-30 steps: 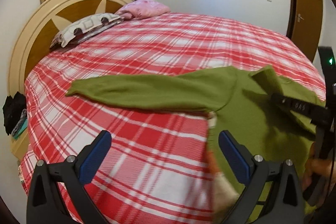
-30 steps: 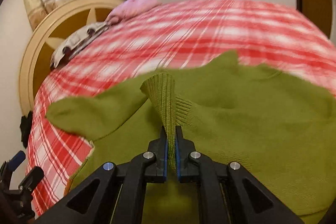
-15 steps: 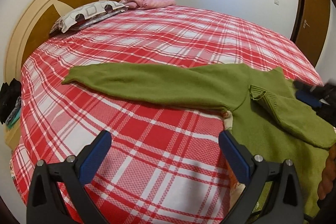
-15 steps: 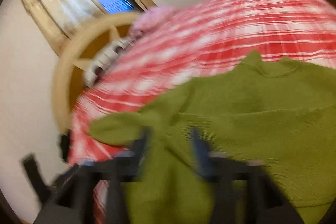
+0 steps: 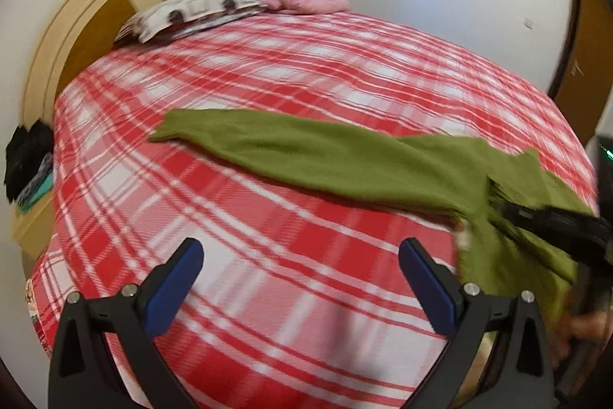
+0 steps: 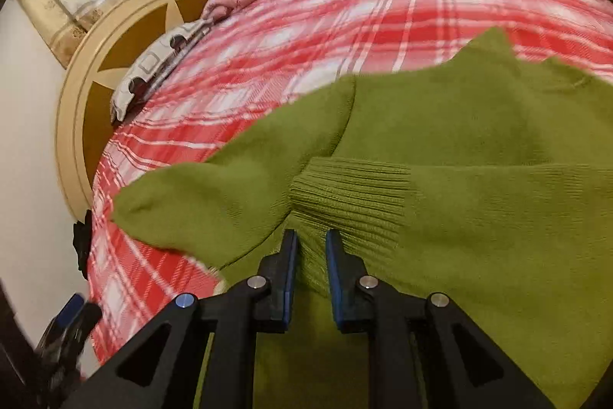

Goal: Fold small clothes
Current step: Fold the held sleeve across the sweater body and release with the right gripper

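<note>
though no brand, label or readable writing shows anywhere, the green sweater (image 6: pixel 459 148) lies flat on the red plaid bedspread (image 5: pixel 306 76), one sleeve stretched out toward the round headboard (image 5: pixel 76 37). its ribbed cuff (image 6: pixel 352 202) is folded onto the body just ahead of the right gripper (image 6: pixel 311 248), whose jaws have just been opening and stand narrowly apart, pressing nothing. the left gripper (image 5: pixel 300 256) hangs wide open above bare plaid. two pillows (image 5: pixel 191 14) lie by the headboard.
</note>
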Action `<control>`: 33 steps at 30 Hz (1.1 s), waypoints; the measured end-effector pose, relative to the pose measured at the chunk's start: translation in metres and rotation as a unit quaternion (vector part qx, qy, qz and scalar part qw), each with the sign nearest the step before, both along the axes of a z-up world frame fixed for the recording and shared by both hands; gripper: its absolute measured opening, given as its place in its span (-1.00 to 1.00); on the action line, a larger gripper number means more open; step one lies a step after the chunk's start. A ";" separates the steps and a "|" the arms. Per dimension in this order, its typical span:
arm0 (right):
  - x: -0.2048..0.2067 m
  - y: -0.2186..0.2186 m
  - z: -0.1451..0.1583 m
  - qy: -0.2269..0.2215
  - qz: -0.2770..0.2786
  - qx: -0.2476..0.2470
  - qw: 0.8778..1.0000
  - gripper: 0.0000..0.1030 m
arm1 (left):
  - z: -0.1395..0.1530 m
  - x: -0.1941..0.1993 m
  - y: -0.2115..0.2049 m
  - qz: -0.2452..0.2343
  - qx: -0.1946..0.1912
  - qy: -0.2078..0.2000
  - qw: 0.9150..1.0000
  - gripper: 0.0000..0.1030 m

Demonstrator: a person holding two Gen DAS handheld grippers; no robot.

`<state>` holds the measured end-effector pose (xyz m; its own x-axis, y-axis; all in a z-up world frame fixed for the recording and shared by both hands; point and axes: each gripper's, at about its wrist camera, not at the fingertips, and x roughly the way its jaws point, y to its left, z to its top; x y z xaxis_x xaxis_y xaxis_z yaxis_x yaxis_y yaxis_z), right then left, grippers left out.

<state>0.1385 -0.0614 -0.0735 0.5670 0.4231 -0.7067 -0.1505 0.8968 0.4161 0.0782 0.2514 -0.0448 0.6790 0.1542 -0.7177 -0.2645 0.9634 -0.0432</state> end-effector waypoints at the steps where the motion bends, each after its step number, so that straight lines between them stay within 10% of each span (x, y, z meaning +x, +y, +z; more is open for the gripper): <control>1: -0.014 -0.004 0.014 -0.027 -0.002 -0.002 1.000 -0.69 | 0.001 0.001 0.015 0.017 -0.002 -0.001 1.000 1.00; 3: -0.038 -0.008 0.036 -0.067 -0.009 -0.011 0.998 -0.62 | 0.003 0.004 0.042 0.049 -0.009 -0.002 0.999 1.00; 7: -0.093 -0.016 0.074 -0.143 -0.026 0.006 0.989 0.63 | 0.006 0.025 0.092 0.081 -0.026 0.000 0.996 1.00; 23: -0.156 -0.007 0.092 -0.149 -0.011 -0.001 0.989 0.63 | -0.045 0.115 0.141 0.139 -0.193 0.038 0.971 0.74; 26: -0.154 -0.014 0.086 -0.136 -0.030 -0.001 0.990 0.63 | -0.045 0.123 0.141 0.134 -0.199 0.032 0.970 0.39; 30: -0.157 -0.028 0.083 -0.125 -0.054 0.004 0.991 0.63 | -0.048 0.128 0.144 0.138 -0.198 0.037 0.970 -0.71; 33: -0.158 -0.044 0.081 -0.119 -0.078 0.003 0.990 0.63 | -0.042 0.132 0.138 0.126 -0.182 0.036 0.975 -0.76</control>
<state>-0.0192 -0.1054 0.0079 0.7764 0.3199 -0.5429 -0.1041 0.9148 0.3902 0.2102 0.3890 -0.0873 0.5986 0.0366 -0.8002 -0.5062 0.7916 -0.3424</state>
